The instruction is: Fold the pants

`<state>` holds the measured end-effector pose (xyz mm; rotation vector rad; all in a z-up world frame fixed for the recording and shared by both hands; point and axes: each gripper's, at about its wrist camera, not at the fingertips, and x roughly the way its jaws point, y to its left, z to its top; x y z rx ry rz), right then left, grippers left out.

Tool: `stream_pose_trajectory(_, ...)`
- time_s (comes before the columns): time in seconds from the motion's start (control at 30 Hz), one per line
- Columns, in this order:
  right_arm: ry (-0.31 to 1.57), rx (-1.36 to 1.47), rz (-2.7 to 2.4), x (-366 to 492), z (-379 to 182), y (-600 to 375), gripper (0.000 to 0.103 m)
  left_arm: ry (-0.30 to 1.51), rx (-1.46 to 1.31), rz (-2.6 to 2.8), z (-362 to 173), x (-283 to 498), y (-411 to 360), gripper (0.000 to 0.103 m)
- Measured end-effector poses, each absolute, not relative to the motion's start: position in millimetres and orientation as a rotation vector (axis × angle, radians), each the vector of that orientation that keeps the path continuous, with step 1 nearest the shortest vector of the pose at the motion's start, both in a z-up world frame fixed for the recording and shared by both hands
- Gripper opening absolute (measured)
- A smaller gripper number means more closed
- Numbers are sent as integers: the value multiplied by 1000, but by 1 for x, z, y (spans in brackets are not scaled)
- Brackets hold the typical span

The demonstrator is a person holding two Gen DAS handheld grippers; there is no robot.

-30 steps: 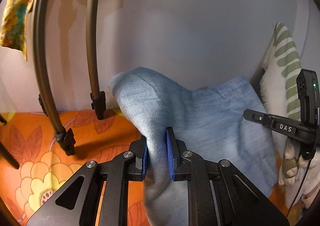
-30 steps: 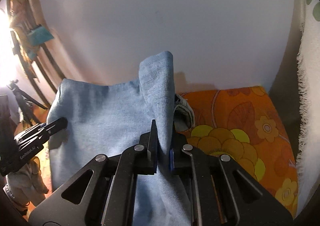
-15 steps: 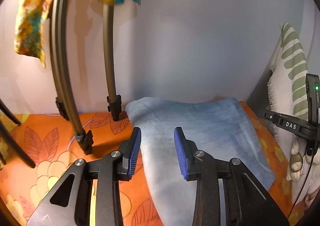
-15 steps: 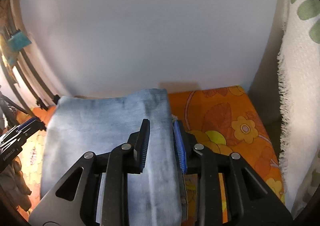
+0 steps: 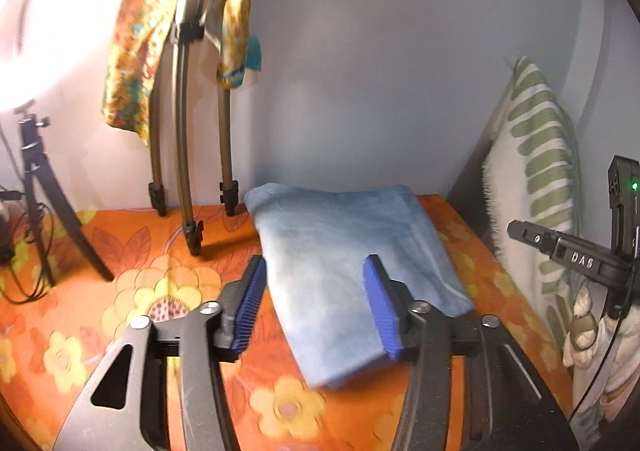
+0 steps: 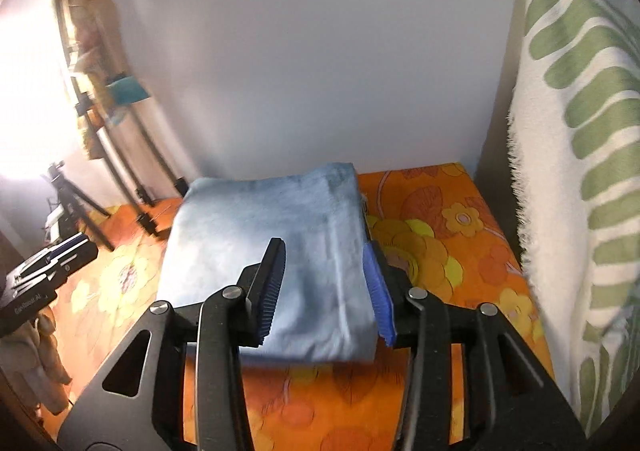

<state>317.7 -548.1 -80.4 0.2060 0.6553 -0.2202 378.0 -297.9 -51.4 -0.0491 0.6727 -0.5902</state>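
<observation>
Now the pants [image 5: 352, 263], soft light-blue denim with a faintly mottled weave, lie folded into a thick, roughly rectangular packet on the orange flower-print cloth [image 5: 132, 291] that covers the surface. Its long axis runs from the near edge away toward the pale wall [image 5: 380, 51], the far end almost meeting the wall and the near end bulging rounded. In the right wrist view a straight seam line runs lengthwise down the packet [image 6: 272, 243], parallel to its right edge. Both sets of tongs stand spread wide and grip nothing: the left tongs [image 5: 316, 303] hover over the near left part of the packet, ribbed blue pads [image 5: 250, 305] facing each other across the cloth, and the right tongs [image 6: 326, 285] straddle the near right part, the right pad just outside the fabric's edge. Whether any pad touches the denim cannot be told. Left of the packet, slim dark tripod legs [image 5: 182, 155] with rubber feet stand on the cloth, and a patterned yellow-orange scarf [image 5: 132, 51] hangs knotted on them. A fringed white cushion with green leaf stripes [image 6: 580, 171] leans upright at the right.
</observation>
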Motion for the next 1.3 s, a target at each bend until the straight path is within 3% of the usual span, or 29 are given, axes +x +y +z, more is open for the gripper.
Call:
stream_pose_trajectory(0.1,648,187,-213,292,-73,-534,51,664,-40,-605,-43,358,-293,56)
stream_pose_trajectory(0.27,635,169,-204,246,-64,-508,52,630,4,-622,-23,304,-282,65)
stream_pose_trajectory(0.53,550,128,-203,163,-50,-446,78,584,24,-642,-5,221,-251,77)
stream_pose_trajectory(0.73,491,143,-209,108,-52,-408,88,546,56,-672,-1,165,-232,81)
stream_pose_trajectory(1.2,477,115,-267,74,-84,-379,90,563,65,-614,-37,126,-210,81)
stream_pose_trajectory(1.3,467,72,-283,75,-86,-372,96,580,101,-613,-45,125,-211,81)
